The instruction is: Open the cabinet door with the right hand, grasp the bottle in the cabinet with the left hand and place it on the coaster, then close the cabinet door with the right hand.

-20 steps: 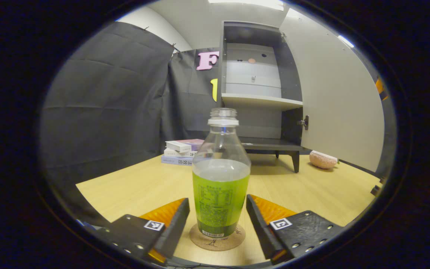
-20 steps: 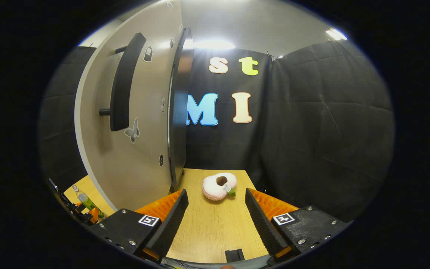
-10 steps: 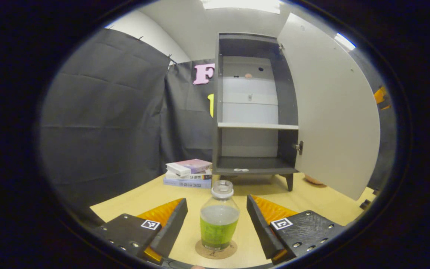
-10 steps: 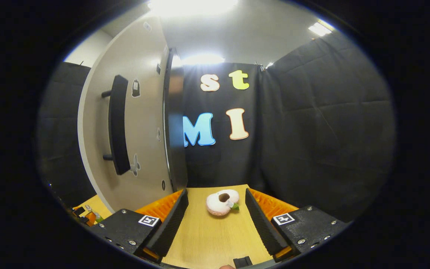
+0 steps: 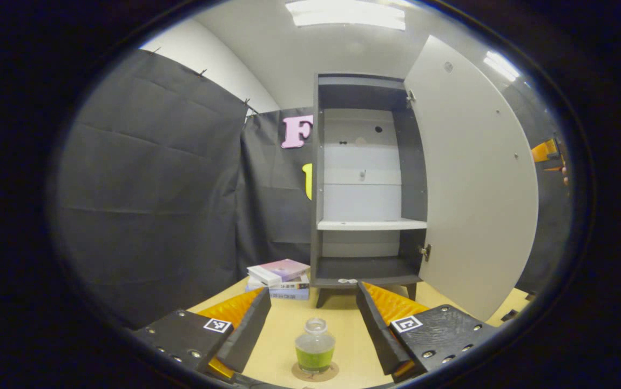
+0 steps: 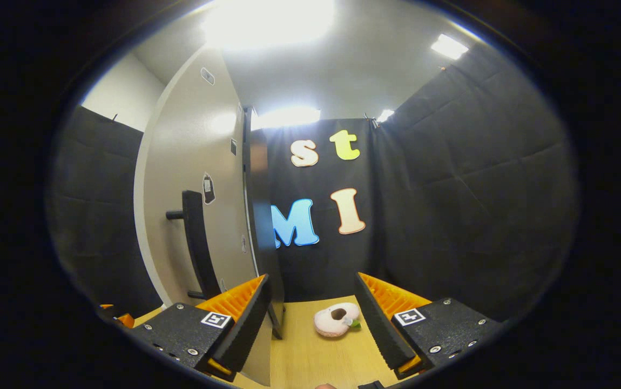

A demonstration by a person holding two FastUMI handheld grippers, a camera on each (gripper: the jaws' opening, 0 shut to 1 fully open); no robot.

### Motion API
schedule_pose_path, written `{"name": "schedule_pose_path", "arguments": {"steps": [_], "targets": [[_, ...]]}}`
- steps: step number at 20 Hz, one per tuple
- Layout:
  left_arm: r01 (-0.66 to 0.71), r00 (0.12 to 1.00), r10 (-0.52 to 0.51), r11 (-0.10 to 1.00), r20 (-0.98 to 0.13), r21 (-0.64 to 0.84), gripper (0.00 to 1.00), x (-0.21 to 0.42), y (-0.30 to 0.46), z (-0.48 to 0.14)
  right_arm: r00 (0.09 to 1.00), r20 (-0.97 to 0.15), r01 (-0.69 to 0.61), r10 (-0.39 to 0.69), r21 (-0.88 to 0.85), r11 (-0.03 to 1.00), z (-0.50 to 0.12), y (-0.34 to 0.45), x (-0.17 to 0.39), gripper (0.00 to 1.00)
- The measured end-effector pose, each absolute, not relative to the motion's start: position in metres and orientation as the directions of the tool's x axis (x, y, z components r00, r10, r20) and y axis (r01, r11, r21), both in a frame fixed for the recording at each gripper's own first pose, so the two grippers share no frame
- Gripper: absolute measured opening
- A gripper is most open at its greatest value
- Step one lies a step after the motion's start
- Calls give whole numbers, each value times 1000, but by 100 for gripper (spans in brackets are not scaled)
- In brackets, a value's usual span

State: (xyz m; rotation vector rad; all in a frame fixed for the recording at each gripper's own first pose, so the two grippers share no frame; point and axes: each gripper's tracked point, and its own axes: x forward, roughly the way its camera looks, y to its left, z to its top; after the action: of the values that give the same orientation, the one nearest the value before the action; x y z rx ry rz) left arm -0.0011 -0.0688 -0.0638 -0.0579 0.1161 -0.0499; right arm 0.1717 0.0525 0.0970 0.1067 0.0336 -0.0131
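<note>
The left gripper and the right gripper both hang in the air with their jaws spread wide apart, gripping nothing.

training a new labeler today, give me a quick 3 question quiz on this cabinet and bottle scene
1. True or false: the bottle stands upright on the coaster.
2. Multiple choice: the cabinet door is A) shut, B) swung wide open, C) taken off its hinges.
3. Short answer: what lies on the table just to the left of the cabinet in the left gripper view?

Key
1. True. It stands free between the open fingers of the left gripper.
2. B. Its handle shows in the right gripper view, with the right gripper open and apart from it.
3. A stack of books.
</note>
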Motion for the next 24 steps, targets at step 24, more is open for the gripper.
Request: {"name": "schedule_pose_path", "arguments": {"steps": [24], "targets": [[92,994,-96,993,-61,-70,92,51,75,-52,998,-17,57,-57,3,998,115,188,152,91]]}}
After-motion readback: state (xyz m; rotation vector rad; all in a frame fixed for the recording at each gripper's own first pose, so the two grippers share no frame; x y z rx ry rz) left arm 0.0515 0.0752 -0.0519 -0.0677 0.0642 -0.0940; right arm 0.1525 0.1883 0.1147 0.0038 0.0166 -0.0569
